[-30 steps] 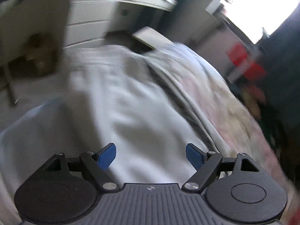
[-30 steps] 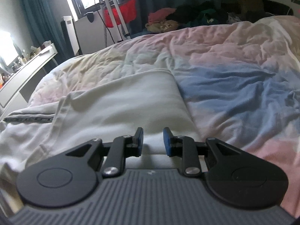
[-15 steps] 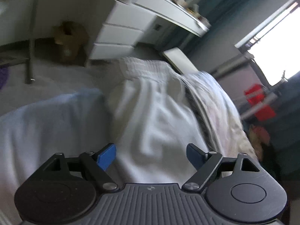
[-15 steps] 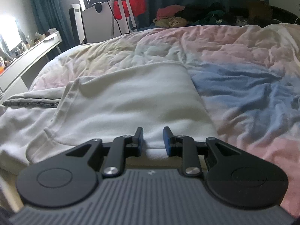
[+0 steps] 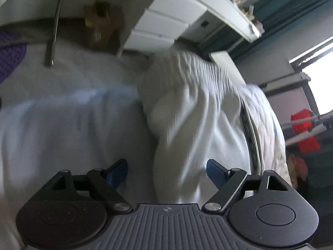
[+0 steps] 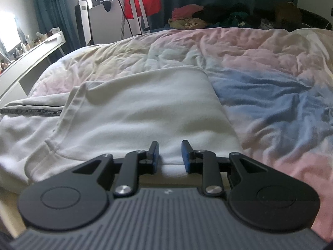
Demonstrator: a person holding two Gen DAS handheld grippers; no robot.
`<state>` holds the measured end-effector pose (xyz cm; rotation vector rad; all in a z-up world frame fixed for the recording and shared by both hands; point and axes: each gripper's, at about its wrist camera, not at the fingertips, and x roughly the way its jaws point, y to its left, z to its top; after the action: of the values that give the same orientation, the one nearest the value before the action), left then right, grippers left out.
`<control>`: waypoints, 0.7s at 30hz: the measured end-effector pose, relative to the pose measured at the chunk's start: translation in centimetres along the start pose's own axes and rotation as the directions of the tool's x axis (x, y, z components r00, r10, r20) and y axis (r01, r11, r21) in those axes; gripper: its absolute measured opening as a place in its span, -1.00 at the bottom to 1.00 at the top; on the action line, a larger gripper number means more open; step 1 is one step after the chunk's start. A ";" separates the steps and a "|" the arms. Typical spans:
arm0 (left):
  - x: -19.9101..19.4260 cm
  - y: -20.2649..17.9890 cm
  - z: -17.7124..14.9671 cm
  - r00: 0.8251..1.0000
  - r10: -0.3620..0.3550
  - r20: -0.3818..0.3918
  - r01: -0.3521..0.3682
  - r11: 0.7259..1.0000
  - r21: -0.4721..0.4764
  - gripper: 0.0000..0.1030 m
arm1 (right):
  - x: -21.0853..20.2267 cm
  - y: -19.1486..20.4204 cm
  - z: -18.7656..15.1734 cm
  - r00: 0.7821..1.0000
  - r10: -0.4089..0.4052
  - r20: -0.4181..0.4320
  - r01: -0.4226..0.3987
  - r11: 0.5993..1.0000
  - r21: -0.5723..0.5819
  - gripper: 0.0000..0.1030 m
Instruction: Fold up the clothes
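Ribbed white garment [image 5: 193, 112] lies between closing left gripper [image 5: 166, 171]; right gripper [image 6: 169, 154], slightly parted, holds nothing.

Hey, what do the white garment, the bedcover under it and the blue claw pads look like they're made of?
White garment: soft knit, likely cotton jersey or fleece; matte, fine ribbing at its gathered end in the left wrist view.
Bedcover: thin woven fabric, probably cotton, over padding; puffy, crumpled, pastel patches.
Blue pads on the right claw: smooth plastic or rubber, unclear which; matte.
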<state>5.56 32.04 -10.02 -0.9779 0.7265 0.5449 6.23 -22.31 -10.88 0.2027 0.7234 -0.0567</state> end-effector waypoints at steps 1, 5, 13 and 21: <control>0.3 -0.1 0.3 1.000 0.011 0.016 -0.012 1.000 0.014 0.54 | 0.0 0.0 0.0 1.000 -0.001 0.000 0.001 1.000 0.001 -0.45; 1.3 -0.5 1.2 0.997 0.033 0.076 -0.038 0.997 0.061 0.43 | -0.2 -0.1 0.1 1.000 0.015 0.008 -0.015 1.000 0.025 -0.25; 1.8 -2.9 1.3 0.988 0.050 0.144 -0.070 0.988 0.136 0.39 | -1.8 0.5 0.0 0.994 0.096 0.060 -0.098 0.995 0.025 0.63; 2.3 -2.3 1.7 0.985 0.040 0.166 -0.063 0.988 0.138 -0.01 | -1.1 1.6 -0.8 0.997 0.080 0.007 -0.079 0.996 -0.038 0.62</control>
<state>9.17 32.69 -9.91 -0.7736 0.6365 0.6027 5.09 -20.62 -10.51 0.1953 0.7071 0.0319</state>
